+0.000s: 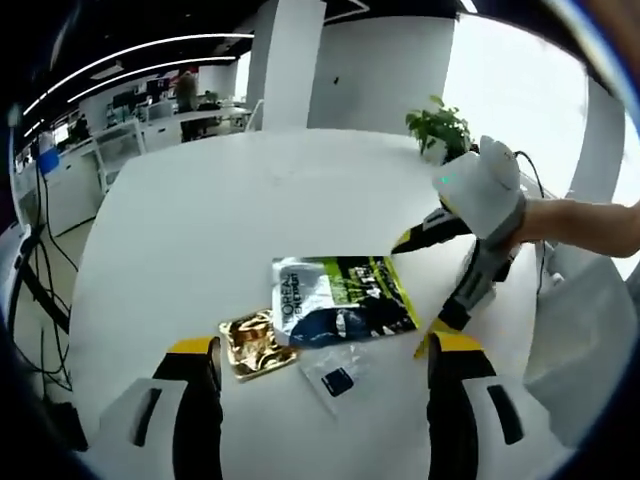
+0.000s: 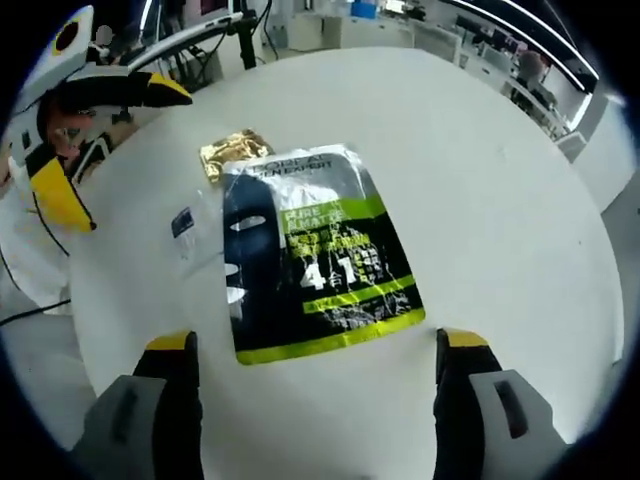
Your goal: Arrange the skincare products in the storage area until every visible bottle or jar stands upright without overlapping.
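Both sets of tongs, left tongs [image 1: 325, 365] and right tongs [image 2: 315, 350], stand wide and hold nothing. Ahead of the right tongs, 1 flat silver, black and green foil sachet [image 2: 305, 265] lies on the white round worktop [image 2: 480, 180], overlapping 1 crinkled gold foil sachet [image 2: 232, 152]. Judged light, limp and slippery; pinch a free edge.

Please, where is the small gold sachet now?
In the left gripper view, the gold sachet lies on the white table, touching the face-mask packet, near the left tool's left jaw.

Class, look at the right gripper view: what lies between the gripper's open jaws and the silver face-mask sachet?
Only bare white table; the right gripper hovers just short of the sachet.
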A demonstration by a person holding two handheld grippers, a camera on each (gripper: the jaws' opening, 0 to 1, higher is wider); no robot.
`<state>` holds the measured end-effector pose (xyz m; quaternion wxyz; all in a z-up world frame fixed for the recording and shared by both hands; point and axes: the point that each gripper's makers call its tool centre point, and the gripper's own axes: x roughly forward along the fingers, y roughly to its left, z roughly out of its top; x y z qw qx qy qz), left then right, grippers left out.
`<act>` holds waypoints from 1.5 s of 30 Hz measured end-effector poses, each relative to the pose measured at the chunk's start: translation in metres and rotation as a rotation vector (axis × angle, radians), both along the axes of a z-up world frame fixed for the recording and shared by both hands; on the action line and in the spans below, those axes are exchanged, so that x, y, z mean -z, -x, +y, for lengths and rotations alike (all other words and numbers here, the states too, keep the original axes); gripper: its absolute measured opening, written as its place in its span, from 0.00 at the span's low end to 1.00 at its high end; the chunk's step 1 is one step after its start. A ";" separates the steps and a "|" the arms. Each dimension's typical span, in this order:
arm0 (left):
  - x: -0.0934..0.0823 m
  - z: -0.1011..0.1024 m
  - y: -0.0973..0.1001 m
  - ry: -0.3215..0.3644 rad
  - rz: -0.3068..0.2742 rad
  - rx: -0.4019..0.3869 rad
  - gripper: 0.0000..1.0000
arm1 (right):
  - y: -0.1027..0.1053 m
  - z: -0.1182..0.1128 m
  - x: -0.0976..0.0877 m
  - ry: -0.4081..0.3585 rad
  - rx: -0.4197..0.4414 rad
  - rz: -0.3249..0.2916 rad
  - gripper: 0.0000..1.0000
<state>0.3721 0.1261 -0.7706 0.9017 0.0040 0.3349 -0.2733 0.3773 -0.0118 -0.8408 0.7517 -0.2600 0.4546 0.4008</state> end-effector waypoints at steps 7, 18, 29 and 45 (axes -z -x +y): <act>0.011 -0.002 -0.014 0.021 0.026 0.003 0.67 | 0.004 0.004 -0.001 -0.013 0.004 -0.010 0.98; 0.039 -0.011 -0.029 0.093 0.151 0.016 0.57 | 0.003 0.008 -0.002 -0.049 0.005 -0.033 0.95; 0.049 -0.009 -0.048 0.084 0.141 -0.017 0.41 | 0.011 0.010 -0.002 -0.067 -0.011 -0.043 0.92; 0.051 -0.012 -0.062 0.277 0.221 -0.077 0.23 | 0.007 0.015 -0.001 -0.088 -0.021 -0.054 0.90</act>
